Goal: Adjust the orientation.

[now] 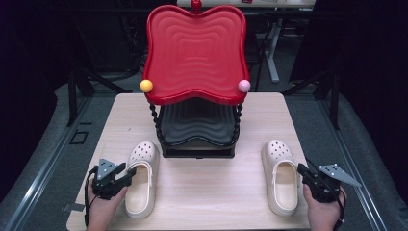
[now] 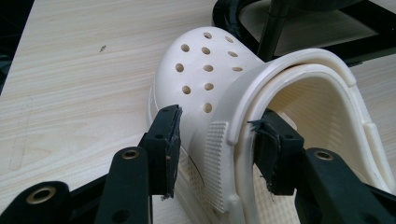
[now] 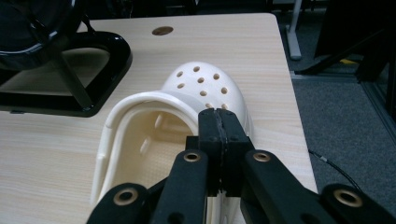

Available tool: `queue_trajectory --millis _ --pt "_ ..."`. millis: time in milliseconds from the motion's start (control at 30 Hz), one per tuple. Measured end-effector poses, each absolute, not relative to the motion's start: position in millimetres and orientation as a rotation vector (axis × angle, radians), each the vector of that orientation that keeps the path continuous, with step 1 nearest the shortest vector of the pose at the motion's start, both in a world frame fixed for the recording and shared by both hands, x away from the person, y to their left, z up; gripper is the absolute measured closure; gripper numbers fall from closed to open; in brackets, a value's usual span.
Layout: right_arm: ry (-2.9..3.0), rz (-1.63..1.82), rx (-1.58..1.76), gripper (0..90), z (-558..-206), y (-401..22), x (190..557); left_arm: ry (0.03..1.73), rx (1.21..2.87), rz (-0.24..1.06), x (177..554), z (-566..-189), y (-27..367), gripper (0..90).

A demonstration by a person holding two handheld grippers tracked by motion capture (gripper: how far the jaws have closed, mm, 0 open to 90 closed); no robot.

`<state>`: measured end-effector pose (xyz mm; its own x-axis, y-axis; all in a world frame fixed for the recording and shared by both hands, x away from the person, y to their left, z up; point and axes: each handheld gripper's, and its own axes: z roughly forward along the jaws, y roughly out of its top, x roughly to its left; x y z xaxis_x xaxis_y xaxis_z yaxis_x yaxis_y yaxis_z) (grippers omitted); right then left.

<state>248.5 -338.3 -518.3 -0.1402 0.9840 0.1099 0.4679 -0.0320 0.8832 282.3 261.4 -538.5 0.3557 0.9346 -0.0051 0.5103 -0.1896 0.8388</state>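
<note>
So there are two cream foam clogs on the table, one towards each front corner, toes pointing at the black base of the two-tier stand (image 1: 197,144) with the red tray (image 1: 195,53) on top. The left clog (image 1: 141,178) has the left gripper (image 1: 126,174) straddling its side wall, one jaw outside and one inside the opening, pads not quite pressing yet as far as I can tell, so it's wide and not gripping. The right gripper (image 3: 219,135) is closed with nothing between its jaws, sitting just over the rim of the right clog (image 3: 187,116). These look light, rubbery and bendy, not fragile. I'd pinch the thick collar rim; the wall itself will probably squish.
</note>
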Motion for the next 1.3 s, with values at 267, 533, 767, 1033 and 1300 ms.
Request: queue_trajectory --millis 267,533,767,1033,1300 --pt "1.666 1.11 1.556 90.0 -522.3 -339.6 252.2 1.269 1.837 0.68 282.8 -539.2 260.7 54.4" --pt "1.636 1.111 1.54 79.1 -517.8 -341.1 246.4 1.271 1.834 0.678 282.8 -539.2 261.7 54.4" --pt "1.711 0.991 1.494 66.2 -519.8 -332.0 244.1 1.269 1.831 0.679 282.2 -538.5 262.1 54.1" --pt "1.749 0.92 1.493 70.0 -528.1 -325.1 253.6 1.268 1.832 0.678 282.6 -538.9 261.8 54.1" --pt "1.756 0.887 1.484 73.9 -527.6 -323.1 255.0 1.267 1.835 0.676 282.7 -538.9 261.2 54.1"
